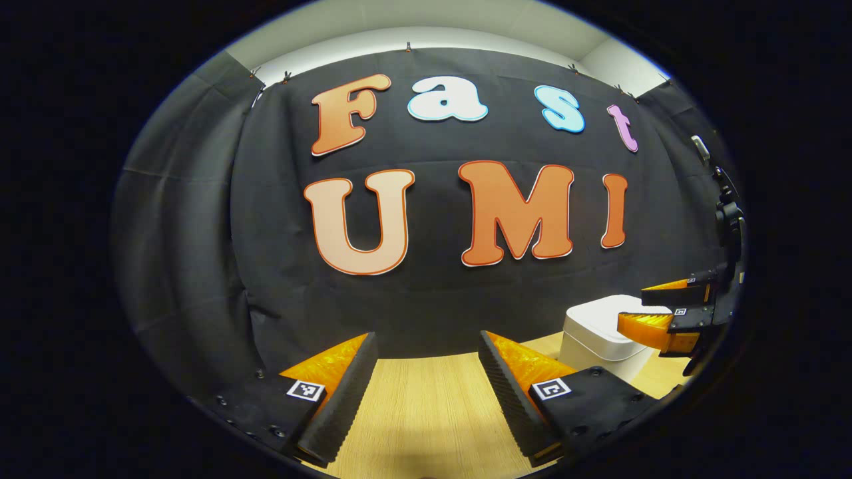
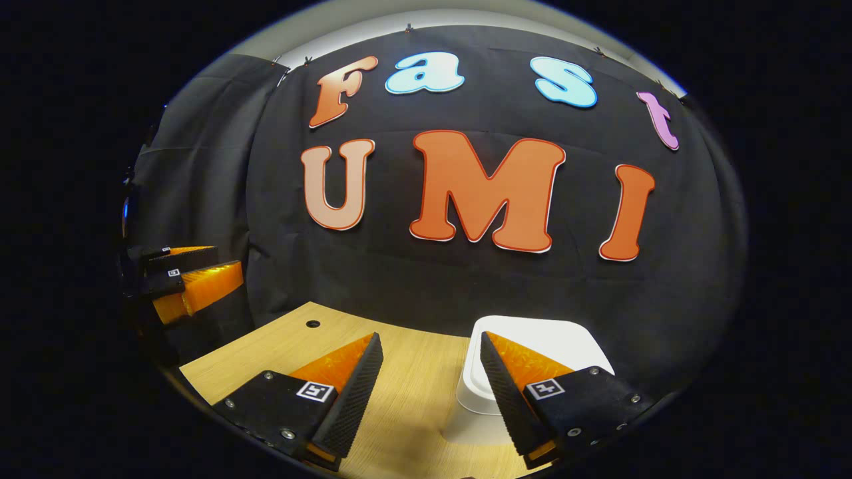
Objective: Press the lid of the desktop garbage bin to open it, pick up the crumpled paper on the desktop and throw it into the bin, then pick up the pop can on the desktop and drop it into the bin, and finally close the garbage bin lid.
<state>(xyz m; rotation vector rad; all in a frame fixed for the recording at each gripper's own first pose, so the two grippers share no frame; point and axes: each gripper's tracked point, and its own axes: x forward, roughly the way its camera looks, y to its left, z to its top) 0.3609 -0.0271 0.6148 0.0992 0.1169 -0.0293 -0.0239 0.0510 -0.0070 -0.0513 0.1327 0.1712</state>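
A white desktop garbage bin (image 2: 566, 346) with its lid down stands on the wooden table, just behind my right gripper's right finger. My right gripper (image 2: 429, 352) hangs open above the table with nothing between its fingers. In the left gripper view the same bin (image 1: 599, 332) sits at the lower right, and the right gripper (image 1: 649, 309) hovers over its right side. My left gripper (image 1: 426, 352) is open and empty above bare wood, to the left of the bin. In the right gripper view the left gripper (image 2: 206, 269) shows at the far left.
The wooden table (image 1: 426, 406) runs back to the black cloth wall. A small dark hole (image 2: 313, 324) marks the tabletop near its far left corner. The table's left edge (image 2: 219, 352) lies close to my right gripper's left finger.
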